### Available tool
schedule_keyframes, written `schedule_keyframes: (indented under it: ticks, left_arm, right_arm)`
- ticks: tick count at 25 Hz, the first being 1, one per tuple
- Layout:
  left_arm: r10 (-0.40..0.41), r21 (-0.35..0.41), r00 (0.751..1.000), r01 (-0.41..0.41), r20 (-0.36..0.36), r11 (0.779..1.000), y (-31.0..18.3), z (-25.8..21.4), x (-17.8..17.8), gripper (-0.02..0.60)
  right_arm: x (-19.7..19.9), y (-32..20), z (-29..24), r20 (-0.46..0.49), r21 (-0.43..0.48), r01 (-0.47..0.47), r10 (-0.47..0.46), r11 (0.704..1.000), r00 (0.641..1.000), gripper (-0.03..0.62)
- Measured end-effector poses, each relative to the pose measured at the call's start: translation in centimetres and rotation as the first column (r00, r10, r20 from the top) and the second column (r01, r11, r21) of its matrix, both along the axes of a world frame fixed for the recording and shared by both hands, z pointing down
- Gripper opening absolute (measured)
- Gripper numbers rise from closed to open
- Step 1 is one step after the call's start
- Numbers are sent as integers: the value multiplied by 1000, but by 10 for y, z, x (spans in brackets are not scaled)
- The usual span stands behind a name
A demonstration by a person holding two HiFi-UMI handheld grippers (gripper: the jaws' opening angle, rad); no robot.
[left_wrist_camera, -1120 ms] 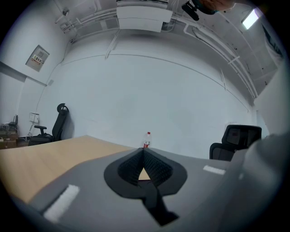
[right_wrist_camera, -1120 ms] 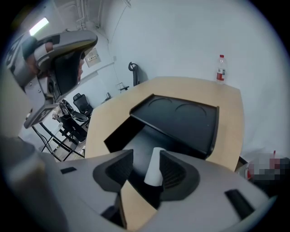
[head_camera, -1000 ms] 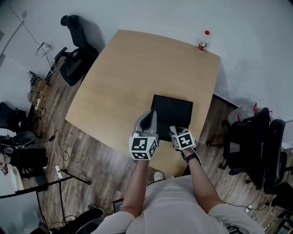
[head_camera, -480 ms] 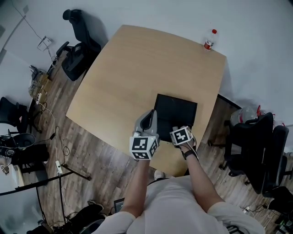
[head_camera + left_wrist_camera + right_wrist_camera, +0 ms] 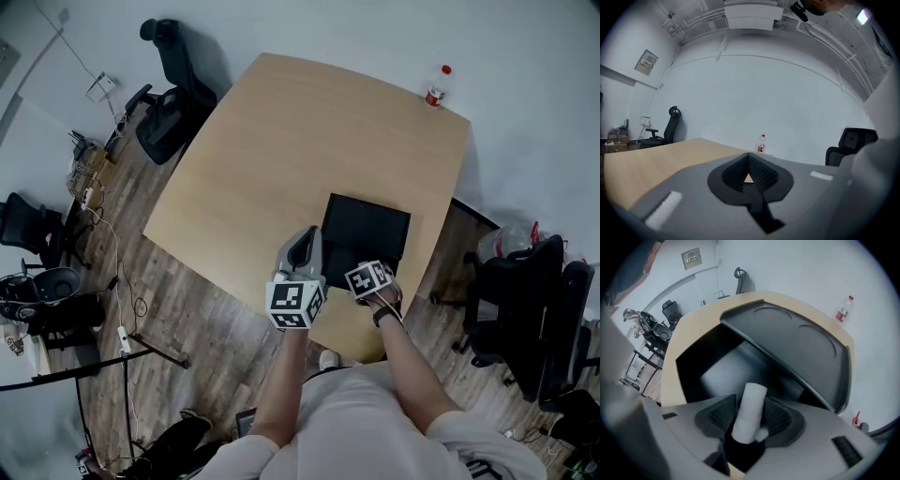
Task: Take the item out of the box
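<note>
A black box (image 5: 367, 228) lies open on the wooden table (image 5: 272, 141), near its front right. In the right gripper view its lid (image 5: 797, 341) is raised behind the dark inside (image 5: 710, 369). My right gripper (image 5: 361, 269) hangs over the box's near edge. Its jaws stand wide on either side of a white roll (image 5: 752, 397) that points up out of the right gripper (image 5: 749, 414). A thin dark gap shows between the roll and the left pad. My left gripper (image 5: 307, 234) hovers just left of the box, jaws shut on nothing (image 5: 748, 154).
A small bottle with a red cap (image 5: 437, 85) stands at the table's far right corner. Black office chairs stand at the far left (image 5: 173, 89) and at the right (image 5: 530, 300) of the table. Cables and gear lie on the floor at the left (image 5: 56, 281).
My right gripper has edged a little left and forward at the box's near edge. The left gripper has kept its place beside the box.
</note>
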State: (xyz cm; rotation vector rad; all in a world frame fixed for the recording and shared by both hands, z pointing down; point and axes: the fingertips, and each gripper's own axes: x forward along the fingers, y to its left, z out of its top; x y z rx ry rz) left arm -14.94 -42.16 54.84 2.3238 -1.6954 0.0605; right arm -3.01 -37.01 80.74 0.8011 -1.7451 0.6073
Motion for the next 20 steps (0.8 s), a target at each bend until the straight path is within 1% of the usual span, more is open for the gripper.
schedule_keyframes:
  ticks: [2, 3, 5, 9, 12, 16, 20]
  left_arm:
    - [-9, 4, 1000, 9, 5, 1000, 4, -3, -6, 9]
    - [-13, 6, 1000, 13, 8, 1000, 7, -4, -8, 9]
    - [-19, 11, 1000, 19, 12, 1000, 11, -7, -12, 9]
    - [-23, 19, 1000, 23, 12, 1000, 22, -13, -16, 9]
    - [-15, 25, 1000, 14, 11, 1000, 29, -16, -14, 9]
    - [-2, 33, 1000, 1, 25, 999, 37, -20, -6, 9]
    - [5, 48, 1000, -6, 28, 999, 44, -26, -3, 9]
  right_arm:
    - [2, 1, 1, -15, 5, -13, 13, 1000, 1000, 152]
    - [3, 3, 2, -15, -5, -20, 20, 1000, 1000, 146]
    - [3, 5, 0, 9, -8, -43, 43, 999, 999, 140]
    - [0, 0, -19, 104, 54, -116, 110, 992, 989, 137]
    - [3, 0, -31, 124, 88, -139, 128, 986, 984, 137]
    - [11, 4, -40, 158, 111, -180, 162, 977, 974, 137]
    - [15, 8, -52, 170, 144, -191, 166, 971, 971, 137]
